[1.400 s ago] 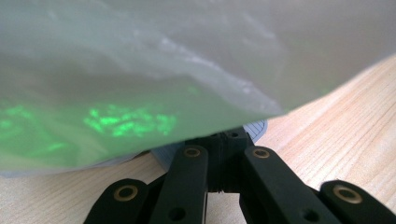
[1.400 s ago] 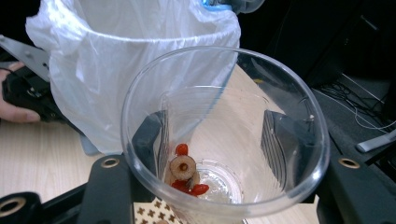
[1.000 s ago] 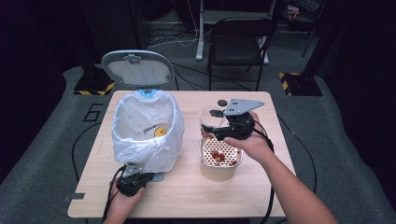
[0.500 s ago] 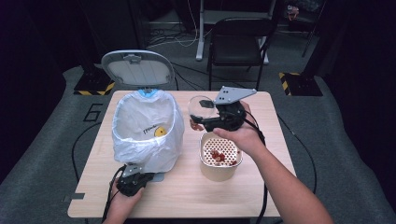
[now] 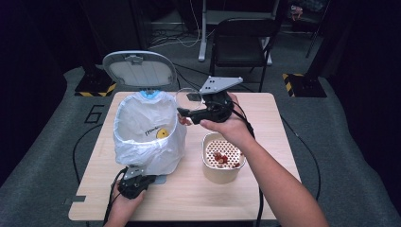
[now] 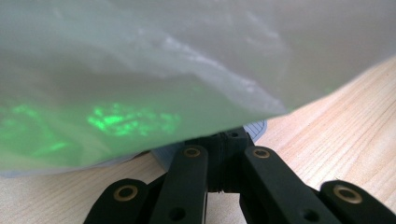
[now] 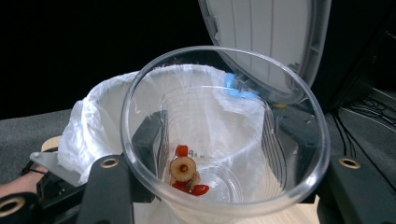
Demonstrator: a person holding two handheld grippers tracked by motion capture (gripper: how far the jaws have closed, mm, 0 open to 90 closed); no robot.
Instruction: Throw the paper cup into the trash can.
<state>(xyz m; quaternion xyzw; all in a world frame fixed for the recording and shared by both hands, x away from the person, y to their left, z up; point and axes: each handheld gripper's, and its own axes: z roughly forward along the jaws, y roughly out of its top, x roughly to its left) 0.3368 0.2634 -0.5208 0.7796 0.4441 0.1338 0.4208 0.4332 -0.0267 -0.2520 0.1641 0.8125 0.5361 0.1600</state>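
A bin lined with a white bag (image 5: pixel 142 137) stands on the table's left half with its grey lid (image 5: pixel 138 68) raised. My right gripper (image 5: pixel 187 113) is shut on a clear plastic cup (image 5: pixel 189 98), tilted in the air beside the bin's right rim. In the right gripper view the cup (image 7: pixel 289 154) holds red bits and a round brown slice (image 7: pixel 183 169). My left gripper (image 5: pixel 142 182) lies shut on the table at the bin's foot. In the left gripper view its tips (image 6: pixel 226 140) lie under the bag (image 6: pixel 140 70), next to a grey ribbed plate (image 6: pixel 256 129).
A beige pot (image 5: pixel 222 175) with a perforated insert and red scraps (image 5: pixel 220 157) sits right of the bin. Something yellow (image 5: pixel 162 133) lies inside the bag. A black chair (image 5: pixel 246 38) stands beyond the table's (image 5: pixel 279 189) far edge. Cables trail off the near edge.
My right gripper has carried the cup up and to the left, from above the beige pot to the bin's rim. The left gripper has stayed where it was.
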